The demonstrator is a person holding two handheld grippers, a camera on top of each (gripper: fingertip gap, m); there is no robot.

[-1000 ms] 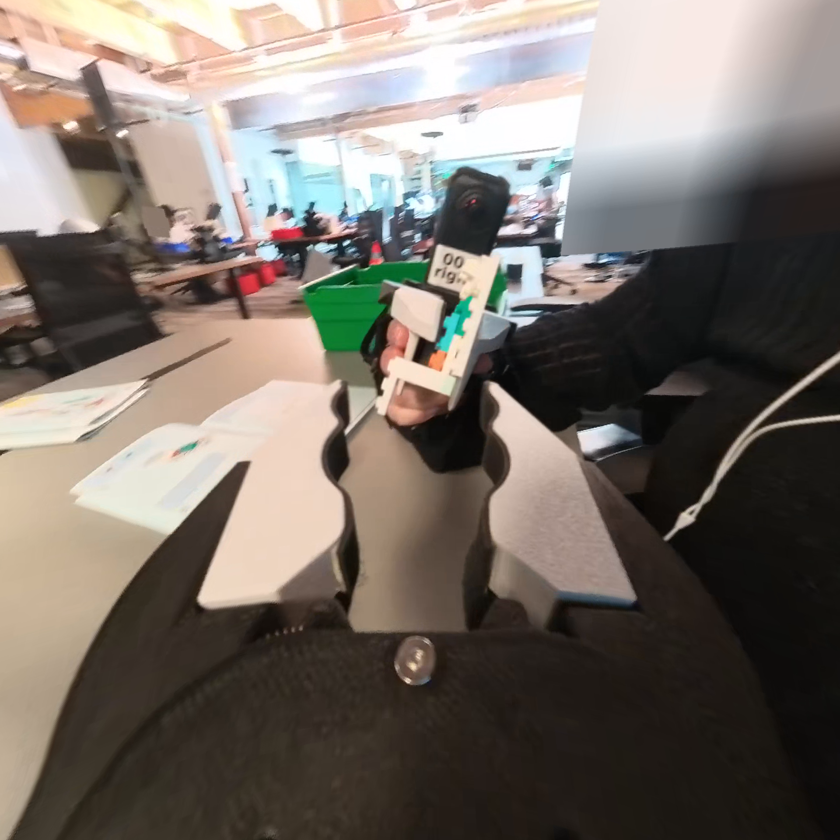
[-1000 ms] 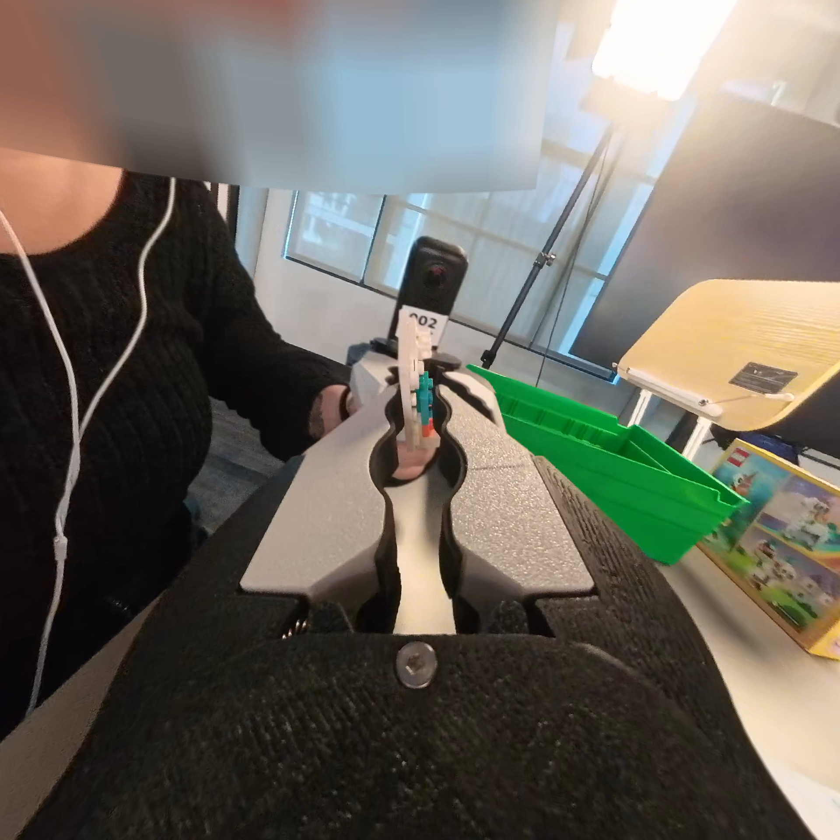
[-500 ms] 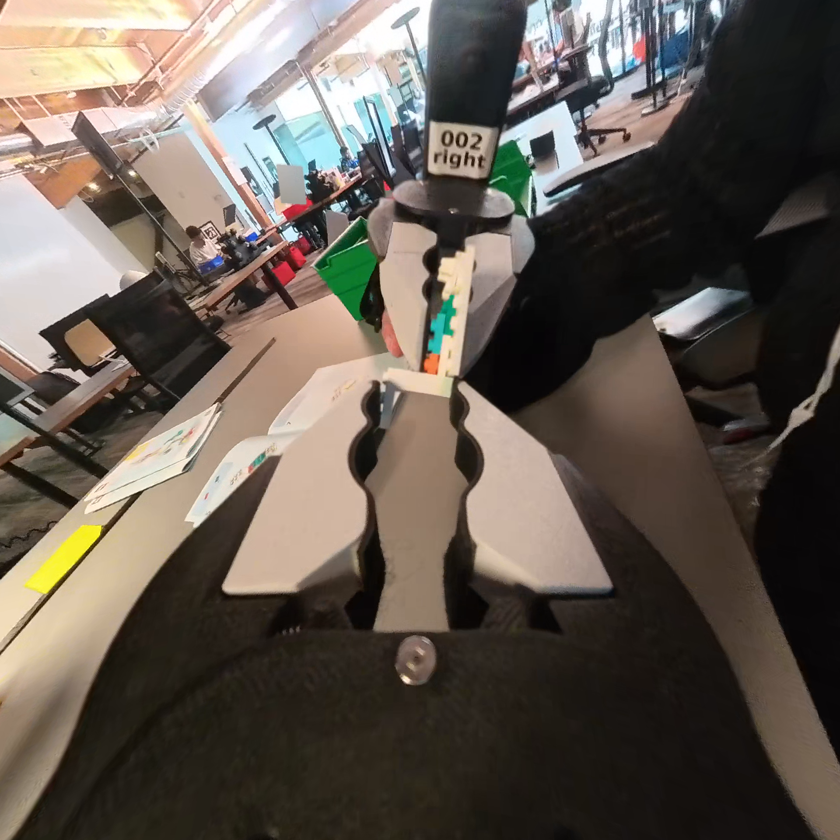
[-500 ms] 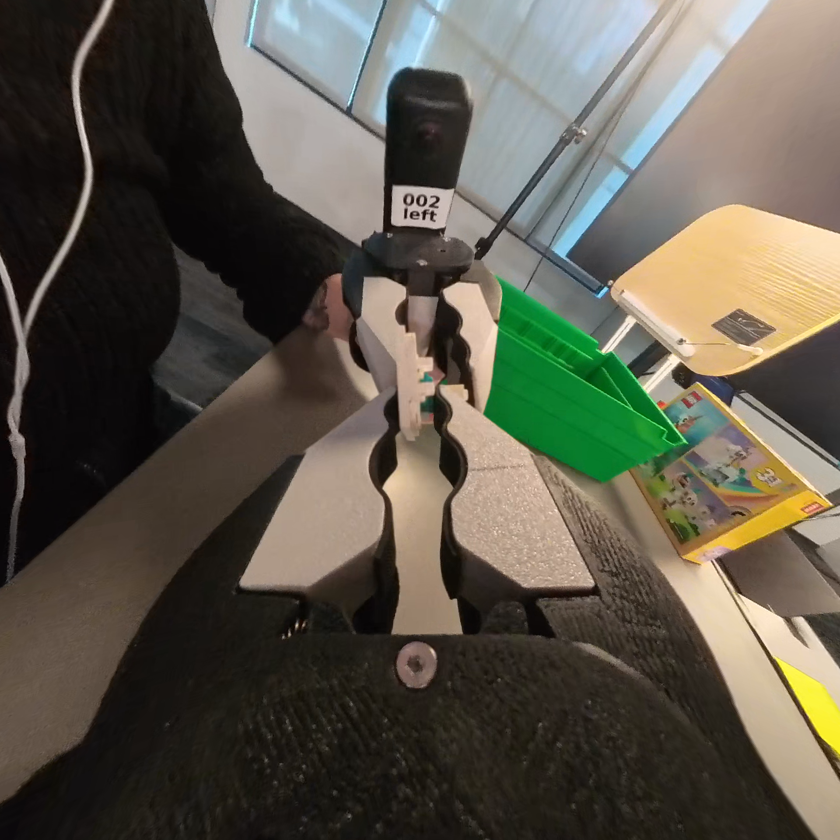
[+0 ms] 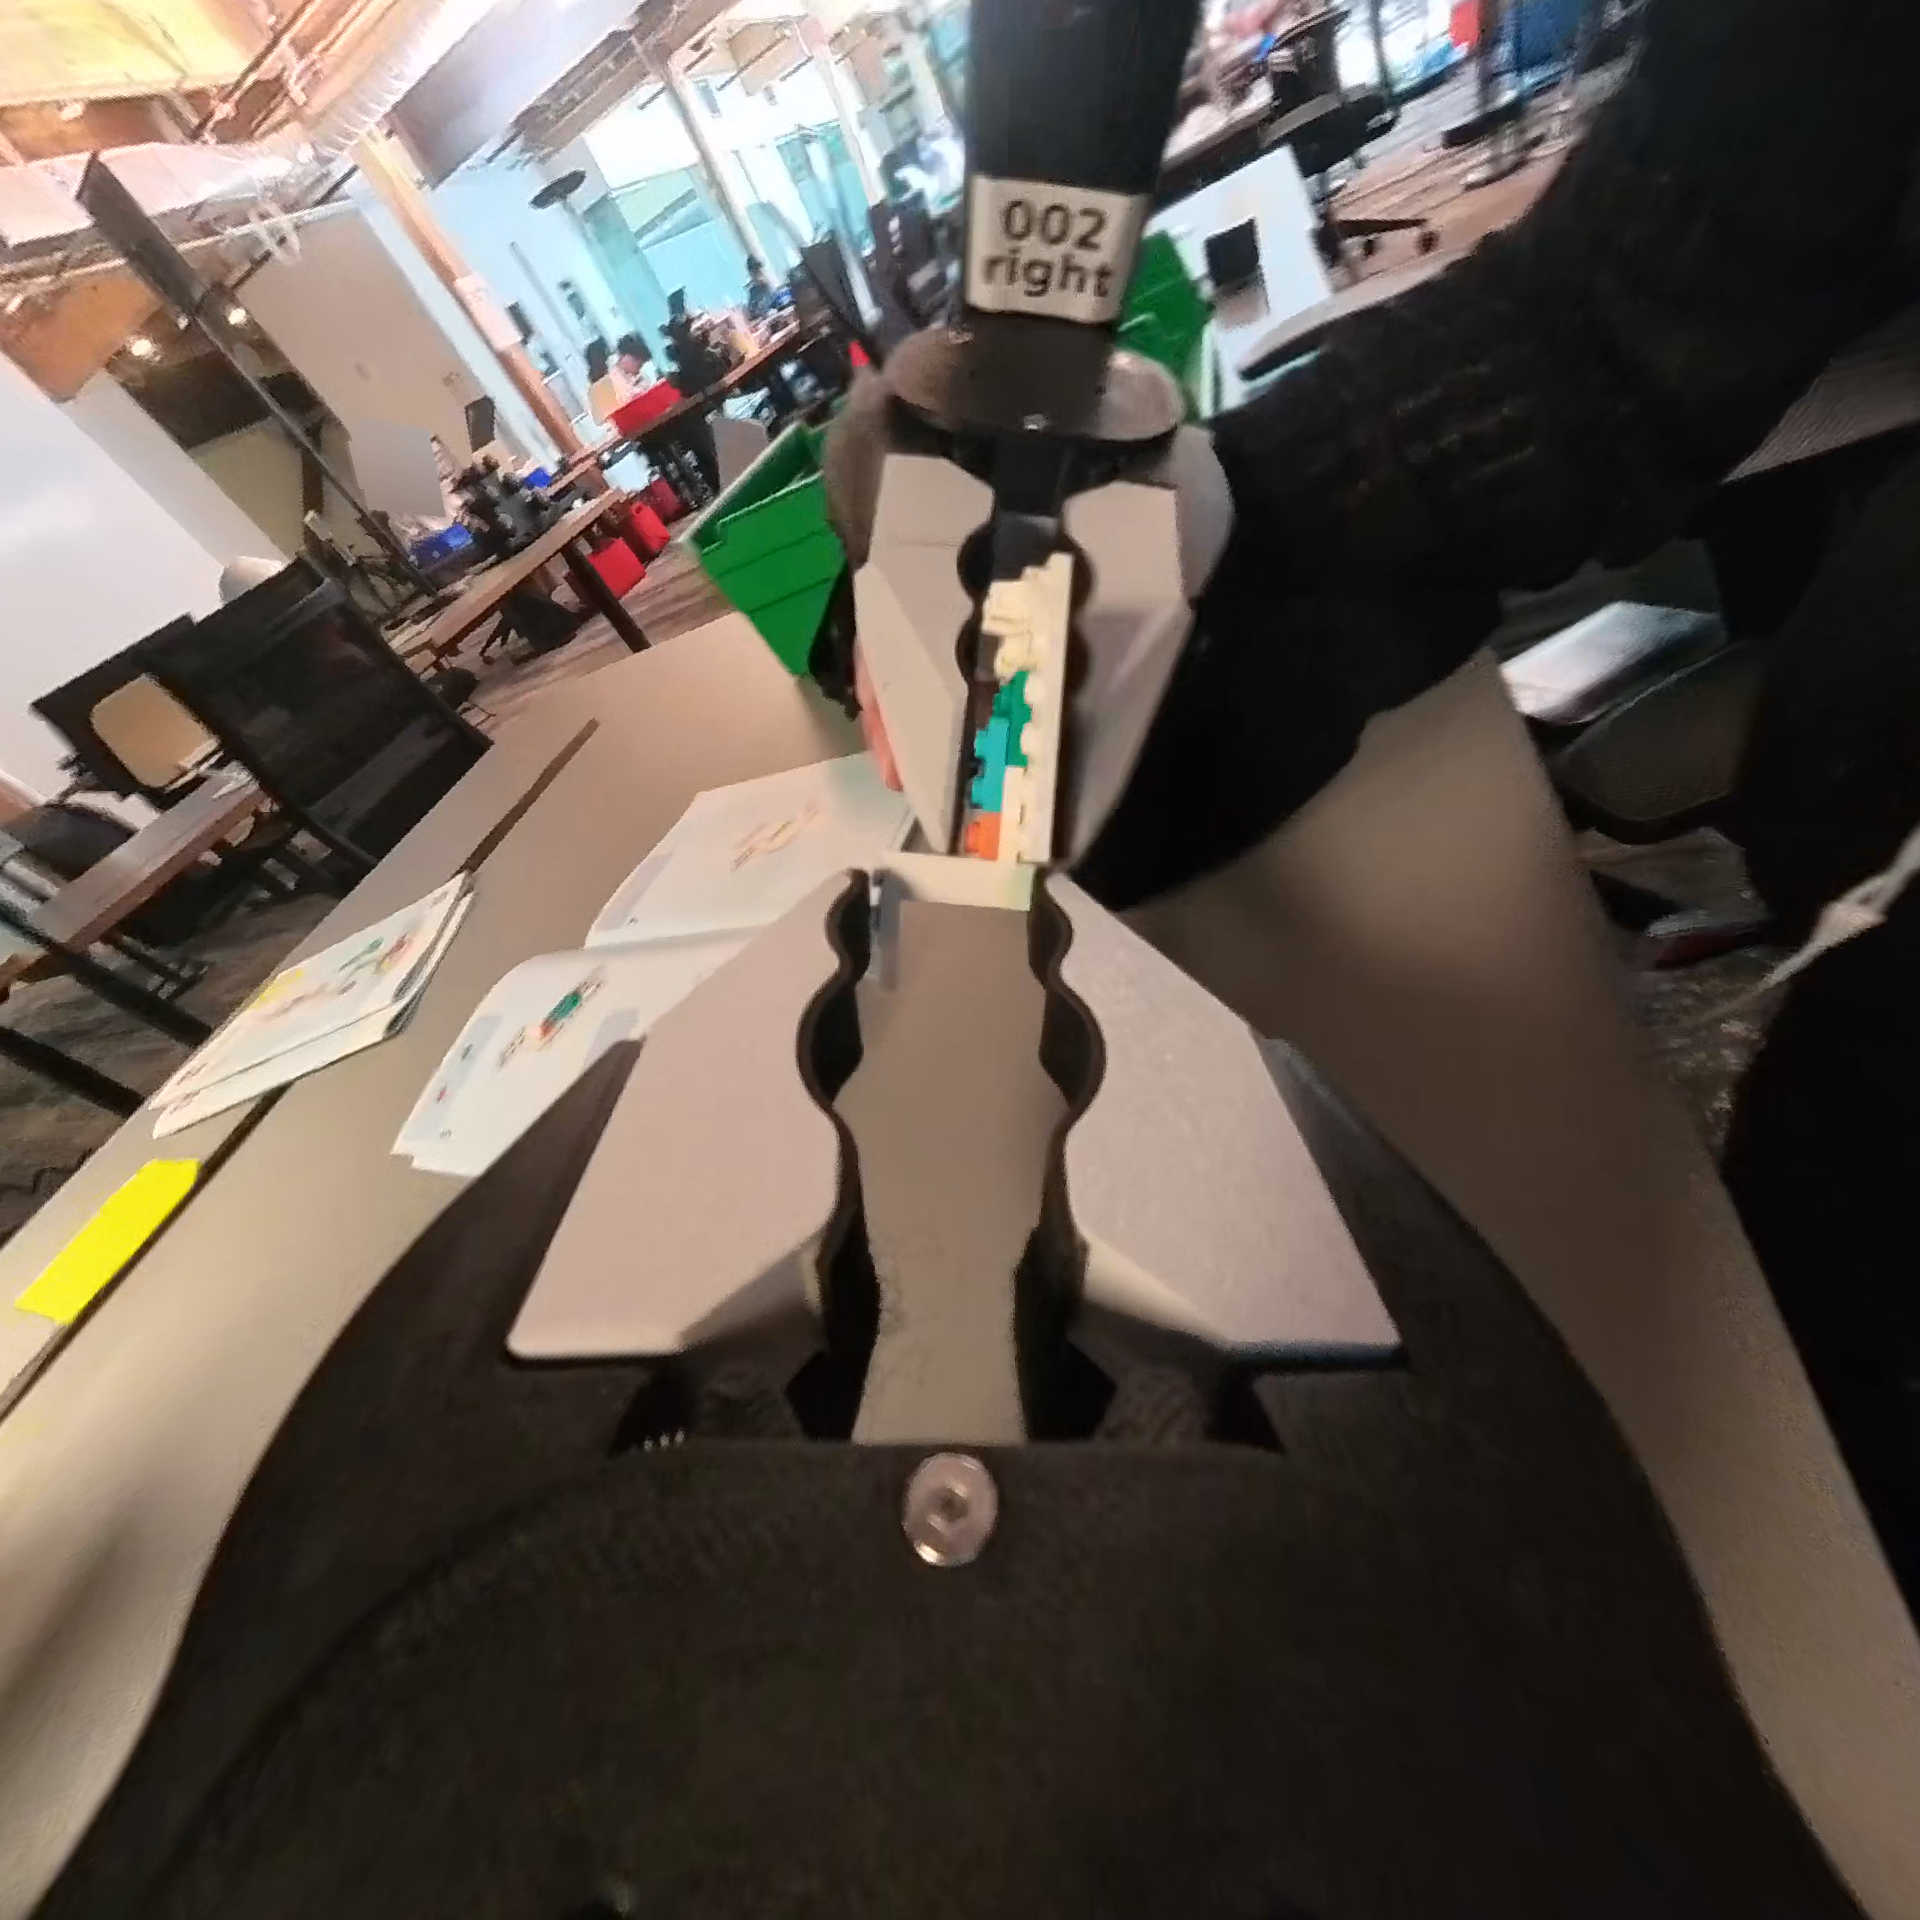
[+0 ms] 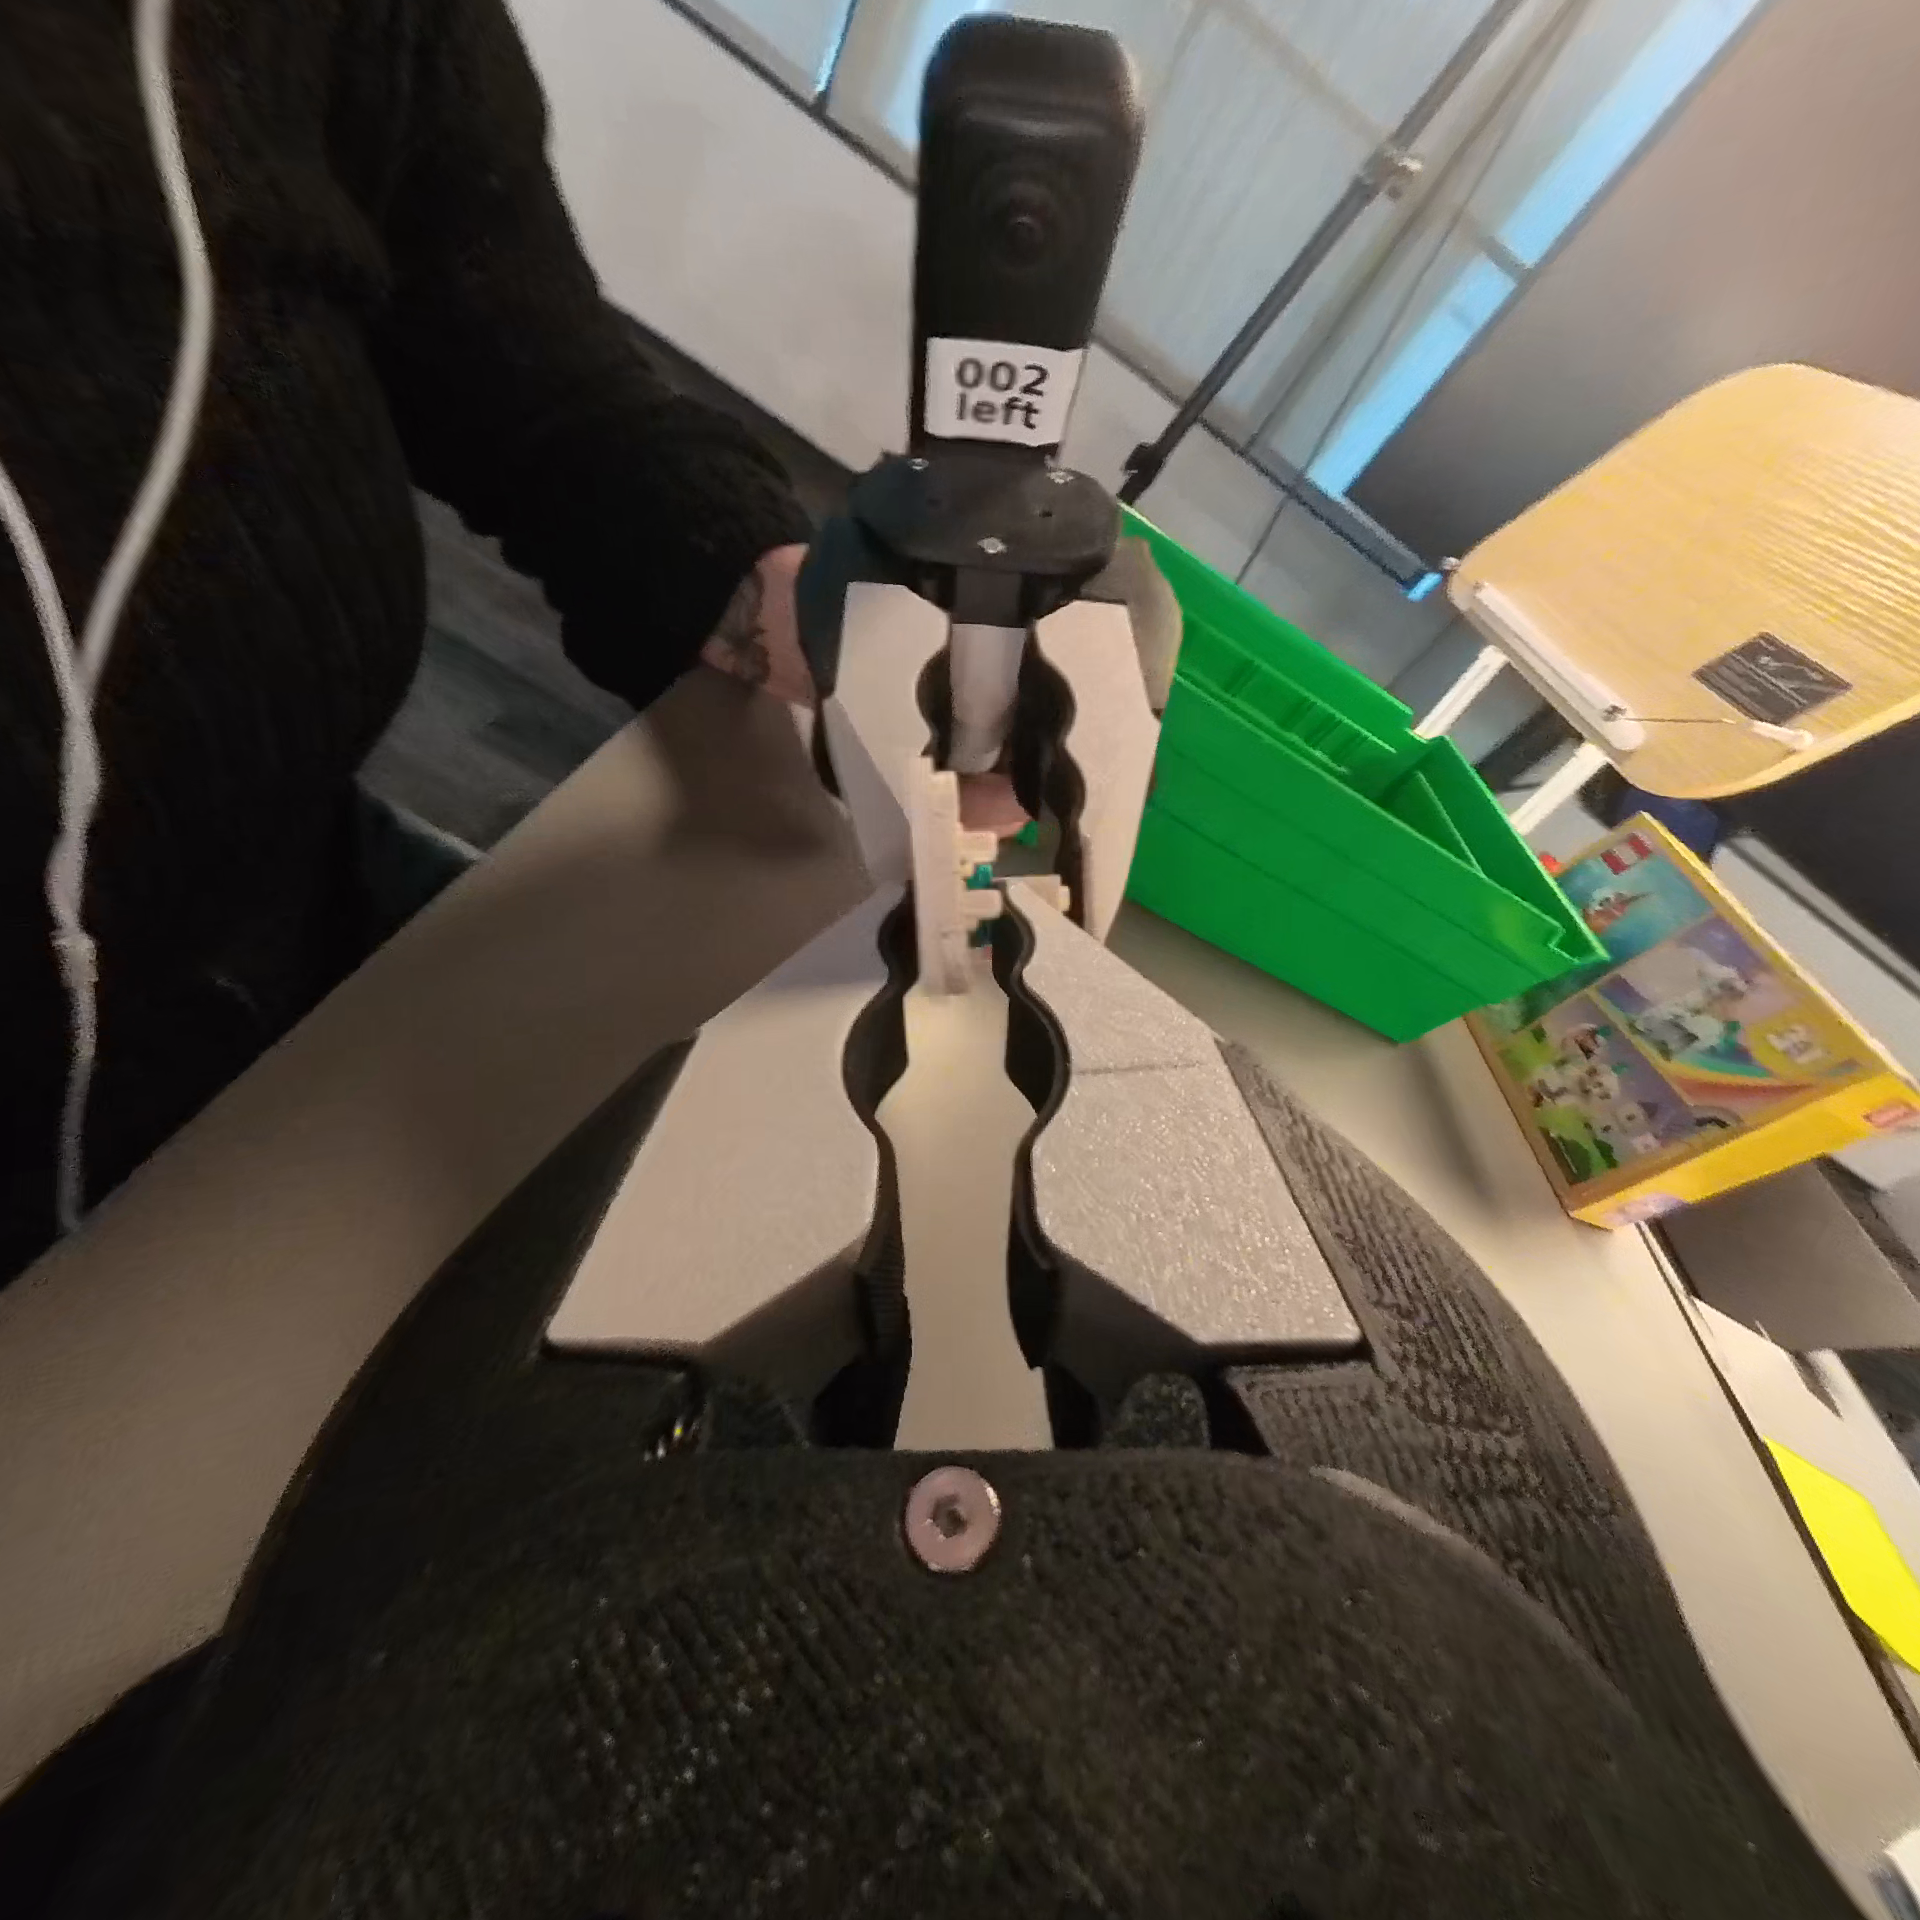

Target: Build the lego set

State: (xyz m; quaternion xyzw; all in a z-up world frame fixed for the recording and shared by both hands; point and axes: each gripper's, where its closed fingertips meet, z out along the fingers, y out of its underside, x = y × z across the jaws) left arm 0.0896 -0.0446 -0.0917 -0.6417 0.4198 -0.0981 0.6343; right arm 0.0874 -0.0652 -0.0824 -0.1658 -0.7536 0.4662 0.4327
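Above the grey table (image 5: 644, 727), the left gripper (image 5: 956, 883) pinches the white end of the lego build (image 5: 1023, 717). The right gripper (image 6: 951, 914) clamps the same build (image 6: 940, 883) edge-on, tip to tip. Behind sit a green bin (image 6: 1340, 862) and a lego box (image 6: 1704, 1039).

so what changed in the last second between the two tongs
The left tongs closed in tip to tip with the right tongs and narrowed around the flat white lego plate. The right tongs stayed shut on the white, teal and orange lego assembly.
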